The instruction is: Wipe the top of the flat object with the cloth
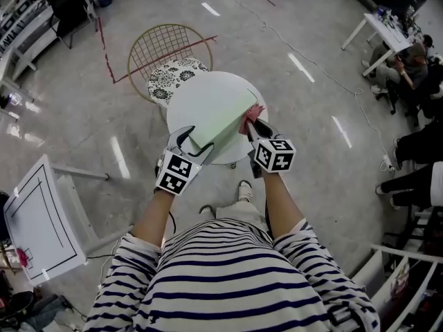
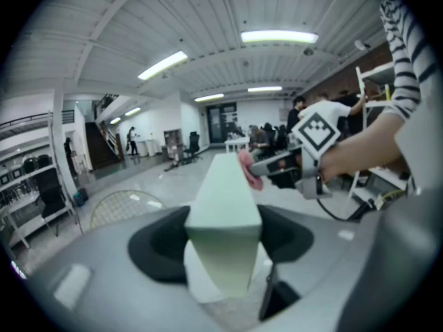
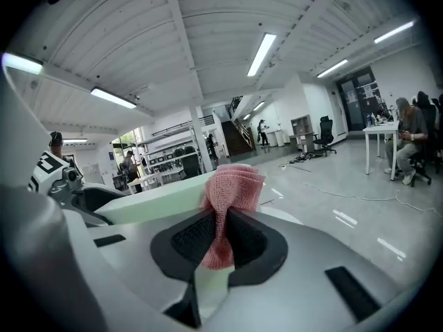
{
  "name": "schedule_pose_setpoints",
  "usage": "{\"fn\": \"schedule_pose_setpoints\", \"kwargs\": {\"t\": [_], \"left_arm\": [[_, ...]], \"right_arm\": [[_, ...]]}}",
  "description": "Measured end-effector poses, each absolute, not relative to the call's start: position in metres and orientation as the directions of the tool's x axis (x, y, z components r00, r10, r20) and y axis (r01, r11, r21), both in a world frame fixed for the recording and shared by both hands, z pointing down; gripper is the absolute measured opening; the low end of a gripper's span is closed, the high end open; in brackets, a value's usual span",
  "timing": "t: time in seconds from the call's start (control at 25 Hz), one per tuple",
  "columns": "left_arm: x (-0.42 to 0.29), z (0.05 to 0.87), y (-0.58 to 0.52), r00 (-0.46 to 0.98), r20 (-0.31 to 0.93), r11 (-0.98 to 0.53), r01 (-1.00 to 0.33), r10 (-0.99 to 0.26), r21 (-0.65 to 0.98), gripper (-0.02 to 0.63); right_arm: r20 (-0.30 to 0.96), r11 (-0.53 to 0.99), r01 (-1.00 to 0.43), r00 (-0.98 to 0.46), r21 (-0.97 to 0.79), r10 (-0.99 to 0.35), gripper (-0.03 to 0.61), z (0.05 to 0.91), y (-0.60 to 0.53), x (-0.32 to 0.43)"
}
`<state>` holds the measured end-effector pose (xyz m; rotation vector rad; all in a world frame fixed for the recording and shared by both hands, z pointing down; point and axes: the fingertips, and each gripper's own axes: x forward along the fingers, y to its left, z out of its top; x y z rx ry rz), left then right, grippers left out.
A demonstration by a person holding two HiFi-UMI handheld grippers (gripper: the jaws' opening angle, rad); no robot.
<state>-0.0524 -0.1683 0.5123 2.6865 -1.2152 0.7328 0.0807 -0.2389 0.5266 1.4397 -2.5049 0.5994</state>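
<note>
Over white table, pale-green flat slab (thick-edged) meets pink knitted cloth.

No readable text, brand or number; only coded square markers on left gripper and right gripper

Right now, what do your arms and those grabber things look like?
The left hand-held gripper and right hand-held gripper are light grey with black pads inside the jaws. Each carries a white cube printed with black square markers. My sleeves are white with dark stripes, ending near the elbows.
</note>
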Motion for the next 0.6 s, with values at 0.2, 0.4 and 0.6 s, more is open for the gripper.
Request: {"fn": "schedule_pose_setpoints", "kwargs": {"t": [0.2,0.4,0.6], "left_arm": [[-0.053,0.512,-0.171,0.569,0.465,-0.676,-0.731,-0.678,-0.091,0.299],[-0.056,0.512,-0.173,0.570,0.464,-0.675,-0.733,-0.678,-0.086,0.299],[-0.058,0.511,-0.174,0.569,0.463,-0.672,-0.736,-0.679,-0.081,0.299]], "right_arm": [[0.358,0.501,-0.826,-0.564,-0.259,-0.744,0.049,0.523,-0.227,0.060],[0.361,0.545,-0.793,-0.609,-0.273,-0.706,0.049,0.521,-0.211,0.039],[0.367,0.578,-0.758,-0.652,-0.302,-0.664,0.049,0.525,-0.191,0.017]]}}
